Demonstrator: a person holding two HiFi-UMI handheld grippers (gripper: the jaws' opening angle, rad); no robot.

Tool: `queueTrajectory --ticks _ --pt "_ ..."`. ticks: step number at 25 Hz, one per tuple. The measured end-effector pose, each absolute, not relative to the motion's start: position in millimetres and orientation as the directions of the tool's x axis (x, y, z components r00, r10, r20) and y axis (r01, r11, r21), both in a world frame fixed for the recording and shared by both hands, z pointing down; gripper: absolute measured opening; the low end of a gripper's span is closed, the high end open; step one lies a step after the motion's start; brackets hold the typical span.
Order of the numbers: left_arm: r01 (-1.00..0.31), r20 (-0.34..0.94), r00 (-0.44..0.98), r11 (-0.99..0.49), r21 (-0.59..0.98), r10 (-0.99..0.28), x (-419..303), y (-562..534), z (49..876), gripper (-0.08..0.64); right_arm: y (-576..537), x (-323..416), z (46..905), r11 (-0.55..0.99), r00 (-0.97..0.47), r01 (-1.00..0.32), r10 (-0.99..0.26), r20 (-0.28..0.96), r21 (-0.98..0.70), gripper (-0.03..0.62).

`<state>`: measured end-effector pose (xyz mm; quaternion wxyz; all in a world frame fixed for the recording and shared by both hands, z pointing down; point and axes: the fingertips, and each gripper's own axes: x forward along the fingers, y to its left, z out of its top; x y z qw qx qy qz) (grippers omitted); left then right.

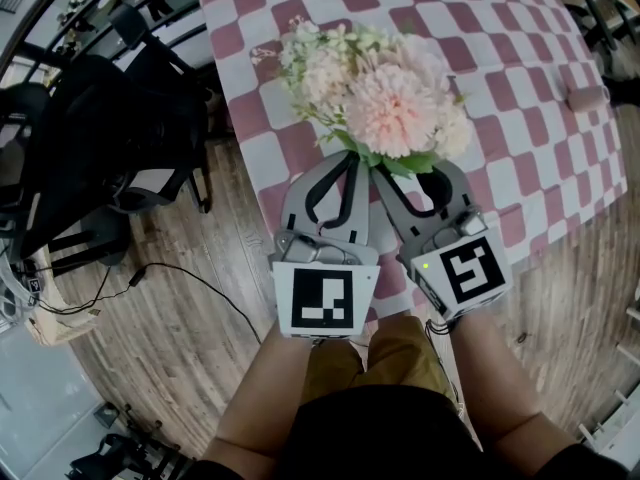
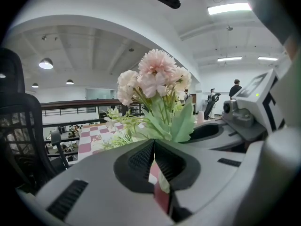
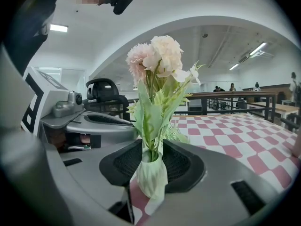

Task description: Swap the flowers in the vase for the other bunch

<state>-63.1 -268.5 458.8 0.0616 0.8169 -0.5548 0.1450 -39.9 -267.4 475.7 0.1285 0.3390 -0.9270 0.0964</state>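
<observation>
As right gripper [image 3: 149, 149] clamps vase [image 3: 151, 178], table [image 1: 520, 98] edge

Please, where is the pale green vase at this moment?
In the right gripper view, the vase sits between the right tongs, over the checked table, with the pink flowers rising from it.

The pink and cream artificial flowers [image 1: 385, 103] had soft, cloth-like petals and waxy, plastic-looking leaves. The pale green faceted vase [image 3: 151, 175] was matt. The left gripper [image 2: 154, 142] and the right gripper [image 3: 151, 147] were smooth matt grey plastic with black ribbed pads [image 2: 141, 161]. The pink-and-white checked tablecloth [image 1: 520, 118] looked like woven cloth, and the brown plank floor [image 1: 200, 348] like wood.
</observation>
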Motion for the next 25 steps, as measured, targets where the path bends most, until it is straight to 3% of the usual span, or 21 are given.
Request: queueTrajectory --ticks 15,20,25 --pt "-0.928 0.301 0.335 -0.368 -0.058 -0.893 -68 -267 456 0.009 -264 -41 471 0.744 -0.735 -0.661 -0.614 0.289 -0.099 0.123" --pt "-0.925 0.290 0.340 -0.374 -0.070 -0.895 -67 -265 449 0.009 -255 -33 481 0.754 -0.724 -0.651 -0.582 0.372 -0.087 0.123" --pt "-0.923 0.287 0.337 -0.375 -0.089 -0.897 -66 -261 443 0.009 -256 -31 467 0.742 -0.730 -0.664 -0.616 0.297 -0.094 0.123"
